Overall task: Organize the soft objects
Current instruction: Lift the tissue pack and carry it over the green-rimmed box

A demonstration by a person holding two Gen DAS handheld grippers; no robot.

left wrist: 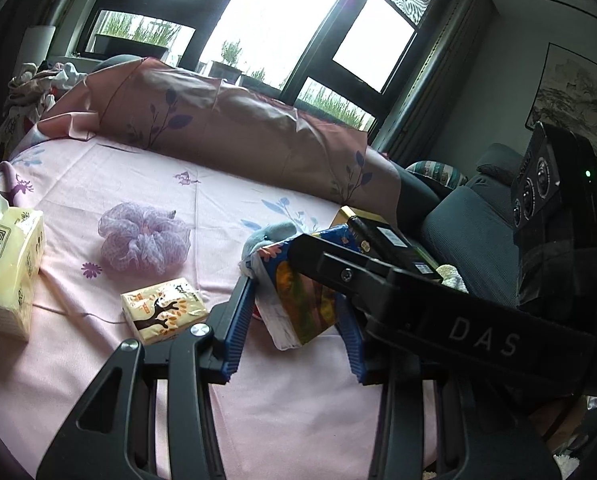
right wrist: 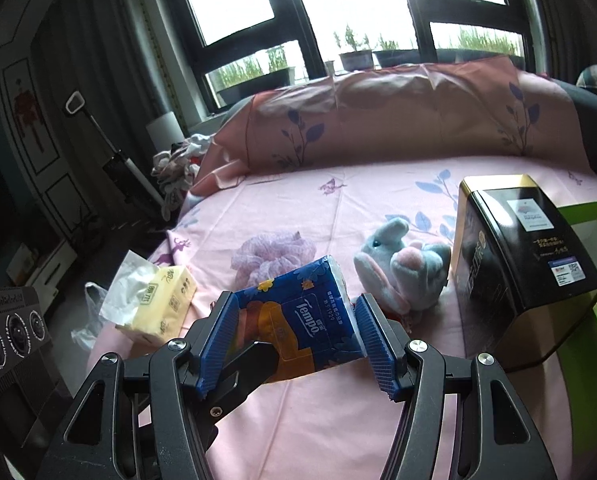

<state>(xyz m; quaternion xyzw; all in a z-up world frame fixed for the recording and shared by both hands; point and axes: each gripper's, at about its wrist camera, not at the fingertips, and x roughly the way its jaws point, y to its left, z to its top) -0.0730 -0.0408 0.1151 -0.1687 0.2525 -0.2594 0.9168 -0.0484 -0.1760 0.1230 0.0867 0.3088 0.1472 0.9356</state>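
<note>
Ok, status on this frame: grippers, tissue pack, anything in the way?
Left gripper and right gripper both shut on blue tissue pack. Plush toy just beyond, black tin beside it.

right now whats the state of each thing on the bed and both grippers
blue tissue pack: lifted off the sheet, held by both grippers
right gripper: shut on its sides
left gripper: shut on it
yellow tissue box: open, tissue sticking out
black tin: lying tilted
plush toy: lying down
</note>
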